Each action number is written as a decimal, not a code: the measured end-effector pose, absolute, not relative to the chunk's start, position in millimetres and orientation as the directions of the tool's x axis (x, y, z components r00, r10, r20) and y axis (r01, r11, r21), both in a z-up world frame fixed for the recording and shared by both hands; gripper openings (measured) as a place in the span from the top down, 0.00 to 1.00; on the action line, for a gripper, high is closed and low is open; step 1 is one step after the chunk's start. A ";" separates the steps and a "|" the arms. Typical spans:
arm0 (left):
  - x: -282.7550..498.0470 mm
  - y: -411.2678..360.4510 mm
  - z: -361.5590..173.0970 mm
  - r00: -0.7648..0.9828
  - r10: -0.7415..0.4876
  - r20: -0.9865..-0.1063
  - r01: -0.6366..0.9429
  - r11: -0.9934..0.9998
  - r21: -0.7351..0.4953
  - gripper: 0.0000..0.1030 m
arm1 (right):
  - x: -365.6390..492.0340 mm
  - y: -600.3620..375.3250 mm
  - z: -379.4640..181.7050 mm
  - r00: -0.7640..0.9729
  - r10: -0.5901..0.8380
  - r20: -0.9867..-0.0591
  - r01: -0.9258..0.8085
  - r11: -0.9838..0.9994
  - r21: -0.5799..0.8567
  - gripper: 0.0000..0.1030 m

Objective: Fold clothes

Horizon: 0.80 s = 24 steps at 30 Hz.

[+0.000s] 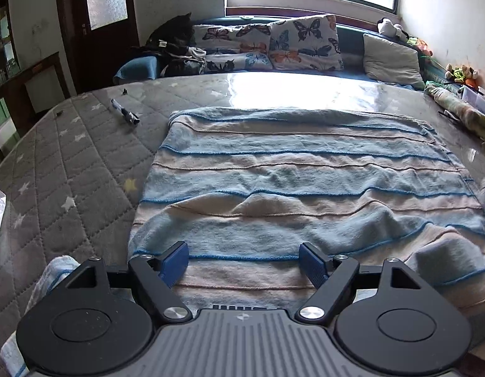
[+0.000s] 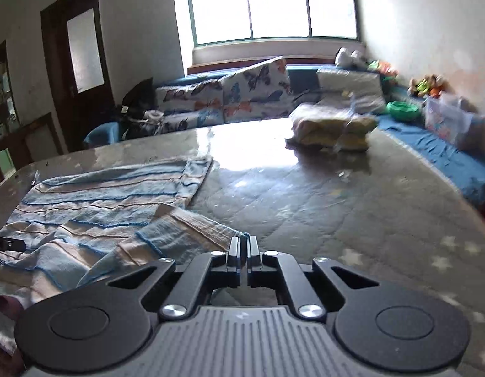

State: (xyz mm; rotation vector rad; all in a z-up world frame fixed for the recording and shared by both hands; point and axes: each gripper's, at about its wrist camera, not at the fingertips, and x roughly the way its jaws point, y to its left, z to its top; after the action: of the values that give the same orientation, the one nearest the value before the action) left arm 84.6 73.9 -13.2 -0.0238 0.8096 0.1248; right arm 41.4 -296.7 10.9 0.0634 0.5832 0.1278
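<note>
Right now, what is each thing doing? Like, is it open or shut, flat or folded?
Left gripper: jaws open, hovering over the near edge of the towel, holding nothing.
Right gripper: jaws shut on a corner of the towel.
Towel: spread mostly flat on the table, right near corner lifted and folding over.
Marker: lying on the table, left of the towel.
Door: shut.

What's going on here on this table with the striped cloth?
A person is folding a striped cloth on a quilted table with two handheld grippers. The right gripper is shut on a corner of the cloth, with that edge lifted and folded partway over. The left gripper is open just above the near edge, gripping nothing. The far half lies flat. A pen lies beside it.
</note>
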 end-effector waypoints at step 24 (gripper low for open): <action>53.5 60.8 7.3 0.709 0.054 -0.703 -0.035 0.999 0.042 0.19 | -3.8 -309.7 19.8 0.803 0.061 -0.593 -0.050 0.998 0.035 0.64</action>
State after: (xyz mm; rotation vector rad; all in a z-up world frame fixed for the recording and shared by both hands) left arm 53.5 60.8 7.2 0.0261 0.7816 0.0494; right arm -3.8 -309.7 19.8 0.0179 0.6359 0.0591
